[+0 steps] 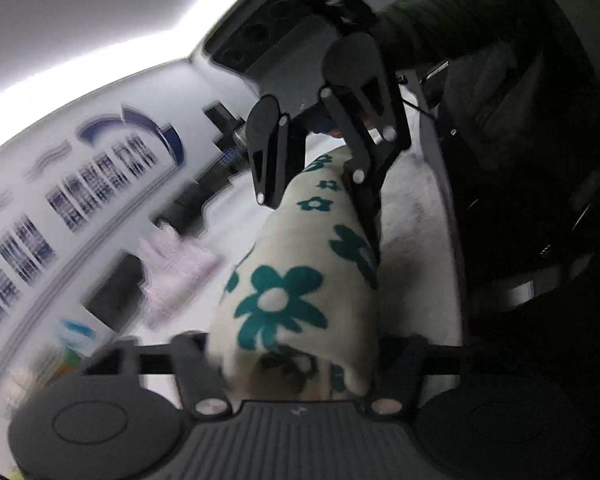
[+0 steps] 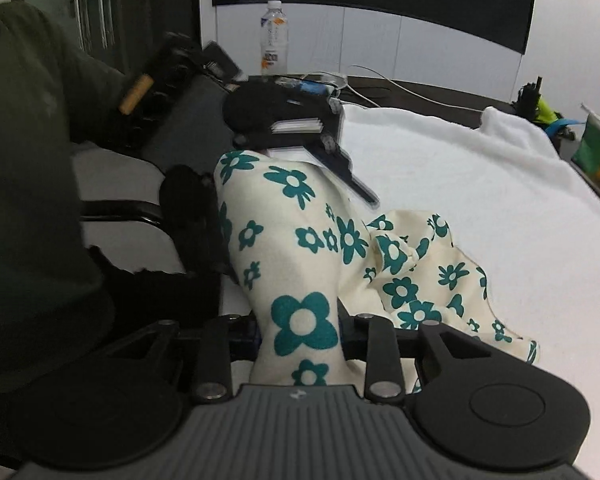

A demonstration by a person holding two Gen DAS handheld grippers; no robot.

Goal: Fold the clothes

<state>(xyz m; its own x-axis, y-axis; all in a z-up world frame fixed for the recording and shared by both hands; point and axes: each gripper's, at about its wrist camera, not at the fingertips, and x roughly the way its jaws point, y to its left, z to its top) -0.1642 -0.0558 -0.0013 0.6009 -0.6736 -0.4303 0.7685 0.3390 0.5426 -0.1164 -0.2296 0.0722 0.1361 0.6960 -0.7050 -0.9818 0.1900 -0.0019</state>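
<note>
A cream garment with teal flowers [image 1: 300, 280] is stretched between my two grippers, lifted above the white towel-covered table [image 2: 480, 184]. My left gripper [image 1: 296, 364] is shut on one end of the garment. My right gripper [image 2: 300, 344] is shut on the other end [image 2: 296, 240]. In the left wrist view the right gripper [image 1: 320, 164] faces me, clamping the far end. In the right wrist view the left gripper [image 2: 276, 156] faces me likewise. The garment's loose part [image 2: 440, 280] hangs down and rests on the towel.
A water bottle [image 2: 274, 38] stands at the back of the table beside cables [image 2: 380, 80]. A pink folded cloth [image 1: 176, 268] lies on the table. A green box [image 2: 598, 160] sits at the right edge. The person's dark-clothed body [image 2: 24, 200] is at the left.
</note>
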